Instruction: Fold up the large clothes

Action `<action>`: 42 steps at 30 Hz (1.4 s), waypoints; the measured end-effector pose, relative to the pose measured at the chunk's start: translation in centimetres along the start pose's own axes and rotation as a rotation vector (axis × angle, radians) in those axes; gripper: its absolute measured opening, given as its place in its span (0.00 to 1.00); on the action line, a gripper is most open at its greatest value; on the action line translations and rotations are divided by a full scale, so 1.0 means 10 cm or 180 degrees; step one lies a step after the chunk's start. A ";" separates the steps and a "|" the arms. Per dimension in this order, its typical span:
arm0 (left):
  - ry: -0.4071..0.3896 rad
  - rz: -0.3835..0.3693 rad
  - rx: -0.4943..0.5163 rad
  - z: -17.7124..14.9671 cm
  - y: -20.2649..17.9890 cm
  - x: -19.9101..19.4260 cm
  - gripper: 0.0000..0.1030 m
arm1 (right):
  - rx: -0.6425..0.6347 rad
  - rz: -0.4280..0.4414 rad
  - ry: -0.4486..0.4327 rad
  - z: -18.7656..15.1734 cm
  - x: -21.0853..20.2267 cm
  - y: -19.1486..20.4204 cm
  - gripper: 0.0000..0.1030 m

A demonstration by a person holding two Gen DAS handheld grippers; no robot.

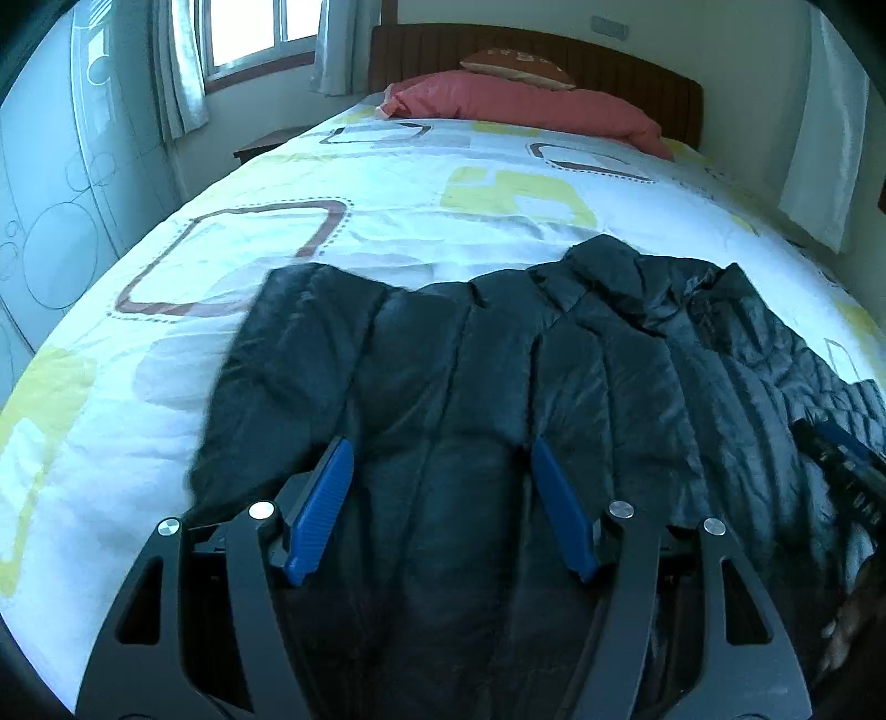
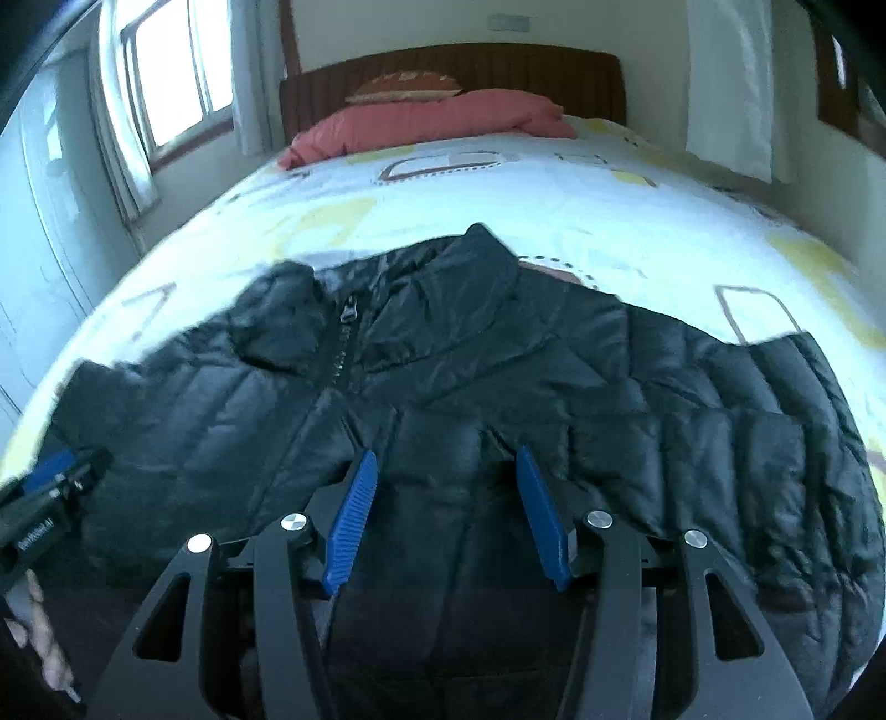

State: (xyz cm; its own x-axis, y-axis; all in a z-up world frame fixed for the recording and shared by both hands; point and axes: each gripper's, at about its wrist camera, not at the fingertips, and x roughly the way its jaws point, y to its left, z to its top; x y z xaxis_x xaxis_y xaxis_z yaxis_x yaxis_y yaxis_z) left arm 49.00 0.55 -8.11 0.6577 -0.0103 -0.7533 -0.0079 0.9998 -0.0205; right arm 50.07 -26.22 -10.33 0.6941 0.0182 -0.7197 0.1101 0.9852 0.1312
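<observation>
A black quilted puffer jacket (image 1: 498, 365) lies spread on the bed, collar away from me; it also shows in the right wrist view (image 2: 470, 376) with its zipper (image 2: 346, 332) closed and a sleeve (image 2: 764, 421) stretched to the right. My left gripper (image 1: 440, 465) is open over the jacket's left part, blue pads apart, holding nothing. My right gripper (image 2: 446, 471) is open over the jacket's chest, empty. The right gripper shows at the right edge of the left view (image 1: 847, 471); the left gripper shows at the left edge of the right view (image 2: 50, 487).
The bed (image 1: 387, 194) has a white cover with yellow and brown shapes. A pink duvet (image 1: 526, 105) and a brown pillow (image 1: 515, 63) lie by the wooden headboard (image 1: 637, 66). A window (image 1: 249, 33) with curtains and a wardrobe (image 1: 55, 221) are on the left.
</observation>
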 end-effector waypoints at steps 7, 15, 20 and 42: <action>0.0015 -0.0040 -0.0261 -0.48 0.59 -0.76 0.78 | 0.0136 0.0013 0.0039 -0.47 -0.89 -0.61 0.66; 0.0368 -0.0482 -0.1110 -1.56 1.35 -1.52 0.78 | 0.0507 -0.0174 0.0263 -1.50 -1.90 -1.49 0.66; 0.0541 -0.0720 -0.1532 -2.26 1.60 -1.89 0.78 | 0.0786 -0.0170 0.0419 -2.15 -2.34 -1.83 0.66; 0.0597 -0.1954 -0.2007 -3.20 1.55 -2.46 0.70 | 0.1598 0.1297 0.0634 -3.24 -2.92 -2.01 0.67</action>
State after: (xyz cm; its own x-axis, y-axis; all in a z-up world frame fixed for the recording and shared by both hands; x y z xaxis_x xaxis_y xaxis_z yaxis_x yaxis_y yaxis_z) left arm 8.61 15.68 -10.90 0.5490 -0.5973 -0.5847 -0.1441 0.6214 -0.7701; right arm 4.51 -41.03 -14.01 0.6111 0.4501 -0.6512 0.2179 0.6952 0.6850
